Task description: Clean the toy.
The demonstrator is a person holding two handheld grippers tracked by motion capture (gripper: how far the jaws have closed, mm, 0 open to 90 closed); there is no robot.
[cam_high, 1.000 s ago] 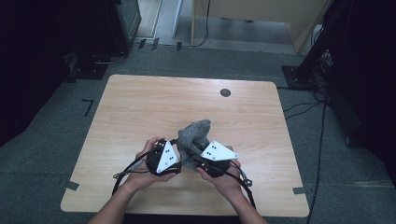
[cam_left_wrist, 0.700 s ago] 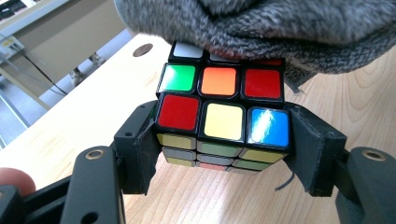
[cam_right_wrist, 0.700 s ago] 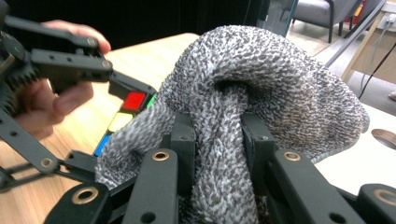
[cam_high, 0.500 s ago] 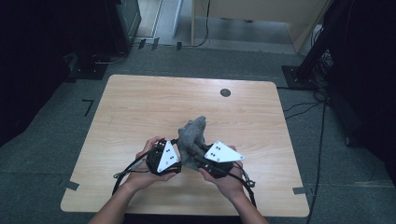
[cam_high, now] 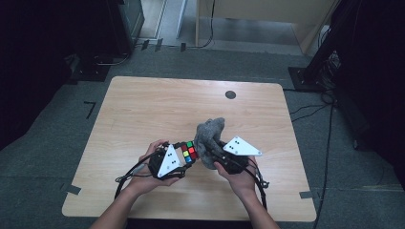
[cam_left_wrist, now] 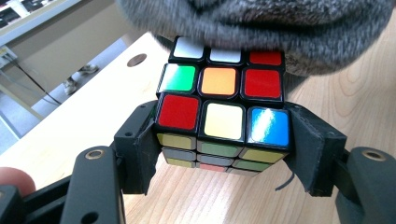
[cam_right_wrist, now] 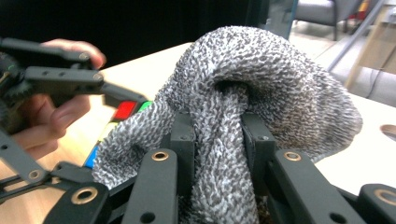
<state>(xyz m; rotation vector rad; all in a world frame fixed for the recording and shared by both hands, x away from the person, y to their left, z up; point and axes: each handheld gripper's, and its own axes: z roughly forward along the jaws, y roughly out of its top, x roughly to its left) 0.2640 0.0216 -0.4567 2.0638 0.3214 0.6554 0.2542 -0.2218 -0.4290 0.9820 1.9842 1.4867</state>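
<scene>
Two grippers meet: left gripper [cam_left_wrist: 219, 154] clamps the puzzle cube [cam_left_wrist: 222, 100]; right gripper [cam_right_wrist: 217, 140], at three o'clock, pinches a grey cloth [cam_right_wrist: 261, 84]; best wipe gently, cube steady.

No readable writing

We find no word, number, brand or label that can be read on anything here; the puzzle cube [cam_left_wrist: 223, 100], at the centre of the left gripper view, carries plain coloured stickers without print, and the dark tape marks on the floor [cam_high: 90, 109], left of the table in the high view, form no letter we can read.
</scene>
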